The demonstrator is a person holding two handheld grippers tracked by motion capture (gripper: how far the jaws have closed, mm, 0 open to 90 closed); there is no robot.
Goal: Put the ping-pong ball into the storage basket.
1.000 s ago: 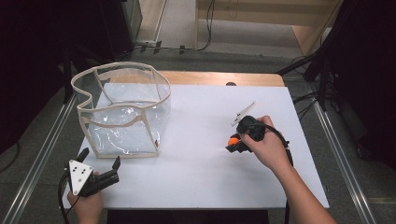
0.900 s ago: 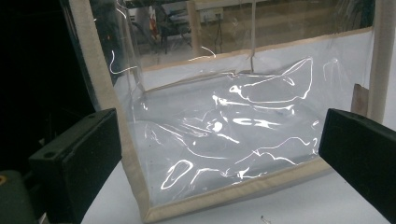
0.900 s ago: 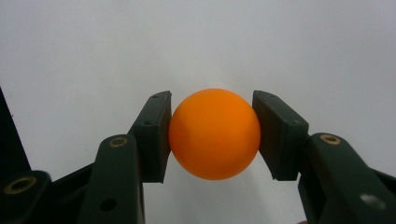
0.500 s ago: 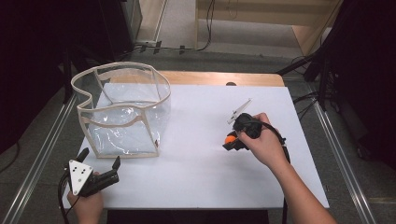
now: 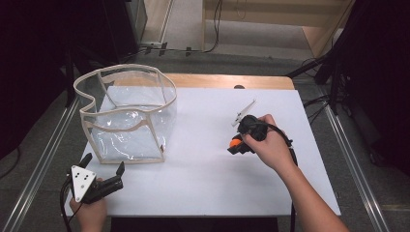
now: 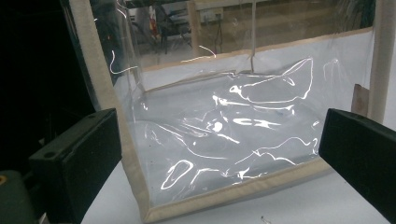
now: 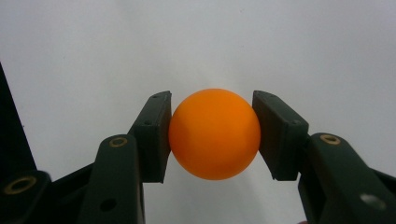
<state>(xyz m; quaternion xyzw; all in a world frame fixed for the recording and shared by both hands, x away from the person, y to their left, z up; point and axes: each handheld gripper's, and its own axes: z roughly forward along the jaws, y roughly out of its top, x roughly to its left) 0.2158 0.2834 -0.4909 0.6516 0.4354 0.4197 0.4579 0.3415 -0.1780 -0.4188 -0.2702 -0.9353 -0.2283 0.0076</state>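
In the right gripper view the two black jaws pinched an orange ball, one pad pressed against each side of it, with the white bench surface behind. In the high view the right gripper sat right of the bench's middle, held by the person's right hand, the ball showing as a small orange spot at its tip, which pointed left and slightly toward the near edge. Just beyond the hand, on the far side, a small pale clip-like object lay on the white bench; what it was could not be told. In the left gripper view the jaws stood spread wide apart with nothing between them, facing a clear plastic bag with beige fabric trim along its edges, its crinkled bottom catching bright reflections. In the high view the left gripper, with its grey three-cornered plate, was held by the left hand at the near left corner of the bench, just near of the bag and apart from it. The bag stood upright and open-topped on the left part of the bench, well apart from the ball.
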